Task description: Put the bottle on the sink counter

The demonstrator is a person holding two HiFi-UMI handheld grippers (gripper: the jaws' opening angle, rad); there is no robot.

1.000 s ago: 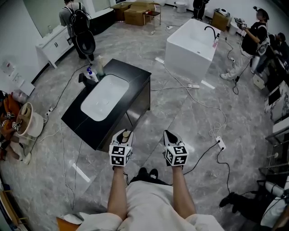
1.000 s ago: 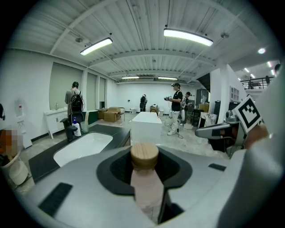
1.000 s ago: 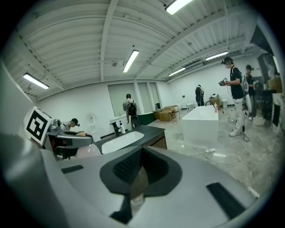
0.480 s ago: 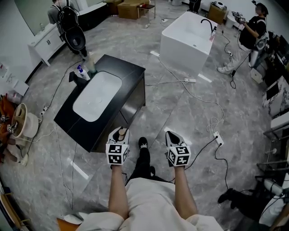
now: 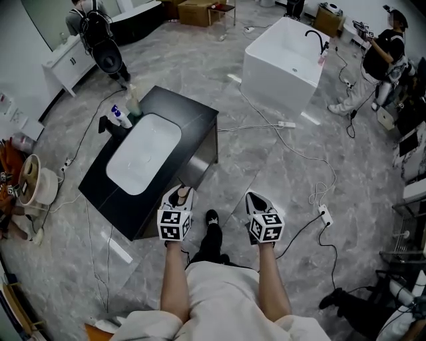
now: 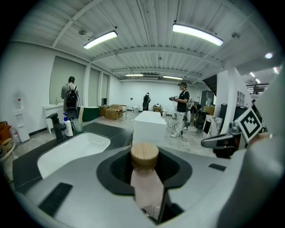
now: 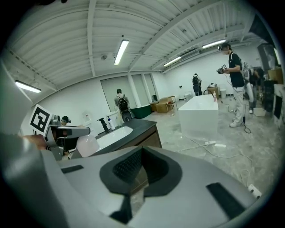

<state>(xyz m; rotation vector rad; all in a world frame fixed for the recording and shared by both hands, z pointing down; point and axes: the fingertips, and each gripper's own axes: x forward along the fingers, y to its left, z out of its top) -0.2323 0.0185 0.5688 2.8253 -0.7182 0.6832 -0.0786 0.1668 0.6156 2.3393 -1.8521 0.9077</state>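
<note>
at near edge of sink counter (image 5: 200, 116), left gripper (image 5: 178, 198) pinching bottle (image 6: 146, 185) upright, not yet over top; right gripper (image 5: 257, 201) pressed together, empty; person stepped closer over last second, counter likely within reach, placing not started

1 white bathtub (image 5: 283, 60) w/ black faucet (image 5: 313, 36); power strip (image 5: 325, 214) on grey floor (image 5: 266, 166) (cables trailing); cardboard box (image 5: 200, 12) far back.

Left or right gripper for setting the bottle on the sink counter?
Left. The left gripper is shut on the bottle and sits beside the sink counter; the right gripper is empty and farther off.
</note>
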